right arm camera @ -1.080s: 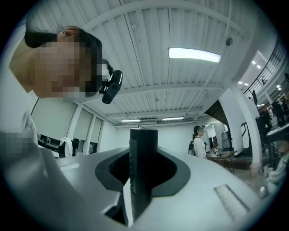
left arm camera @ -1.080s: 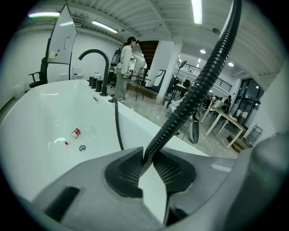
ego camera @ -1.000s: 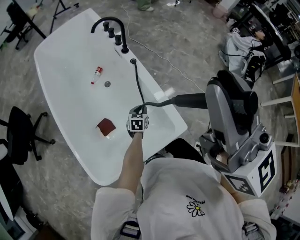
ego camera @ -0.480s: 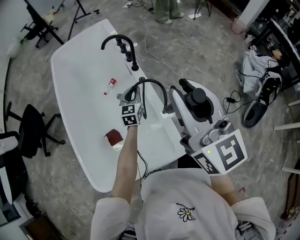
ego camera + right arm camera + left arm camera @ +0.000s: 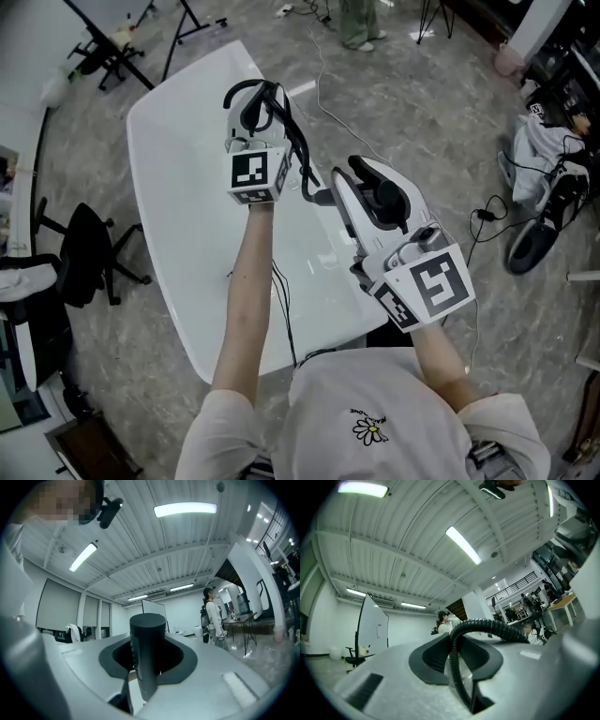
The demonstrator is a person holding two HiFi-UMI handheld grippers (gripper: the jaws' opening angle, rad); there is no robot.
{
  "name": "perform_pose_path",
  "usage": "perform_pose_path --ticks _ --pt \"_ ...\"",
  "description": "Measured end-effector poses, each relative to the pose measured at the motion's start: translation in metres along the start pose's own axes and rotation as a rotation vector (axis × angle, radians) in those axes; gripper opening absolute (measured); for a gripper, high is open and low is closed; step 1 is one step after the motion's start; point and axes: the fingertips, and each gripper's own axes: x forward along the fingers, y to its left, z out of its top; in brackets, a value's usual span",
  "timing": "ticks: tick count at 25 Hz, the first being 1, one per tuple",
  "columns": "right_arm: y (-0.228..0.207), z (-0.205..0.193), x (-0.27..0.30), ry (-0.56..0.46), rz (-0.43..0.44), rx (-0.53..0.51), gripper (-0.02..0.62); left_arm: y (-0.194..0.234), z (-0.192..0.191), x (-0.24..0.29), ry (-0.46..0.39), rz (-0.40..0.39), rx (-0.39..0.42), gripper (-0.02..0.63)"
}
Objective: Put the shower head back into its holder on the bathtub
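1 black office chair (image 5: pixel 84 248); probably tripod (image 5: pixel 101 49) beyond.

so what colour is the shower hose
Black, with a ribbed surface. The shower hose shows best in the left gripper view.

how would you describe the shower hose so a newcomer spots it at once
Find the white bathtub in the head view. Above its far end, the left gripper is shut on a black hose arching over its jaws. It is thin and ribbed, unlike the thick handle in the right gripper.
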Motion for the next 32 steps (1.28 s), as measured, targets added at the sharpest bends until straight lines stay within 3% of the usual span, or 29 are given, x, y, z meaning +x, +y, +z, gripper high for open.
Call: perform_pose_path --ticks 5,11,23,25,28,32 --pt "-0.025 0.006 0.02 -0.038 -0.036 -0.068 0.098 0.01 0.024 0.033 -0.066 -0.013 0.066 0.061" --pt "-0.063 0.014 0.044 -0.087 -0.067 -0.031 0.098 0.028 0.041 0.067 -0.015 -0.03 0.3 0.063" --pt "-0.108 -0.049 0.097 0.03 -0.069 0.037 0.098 0.044 -0.102 0.051 0.263 -0.025 0.236 0.061" --pt "-0.116 -0.054 0.096 0.033 -0.07 0.066 0.098 0.046 -0.095 0.044 0.244 0.004 0.23 0.063" --pt "-0.124 -0.055 0.101 0.012 -0.079 0.102 0.098 0.06 -0.065 0.032 0.132 0.083 0.193 0.062" --pt "-0.119 -0.059 0.109 0.008 -0.076 0.094 0.098 0.088 -0.06 -0.002 0.162 0.204 0.155 0.063"
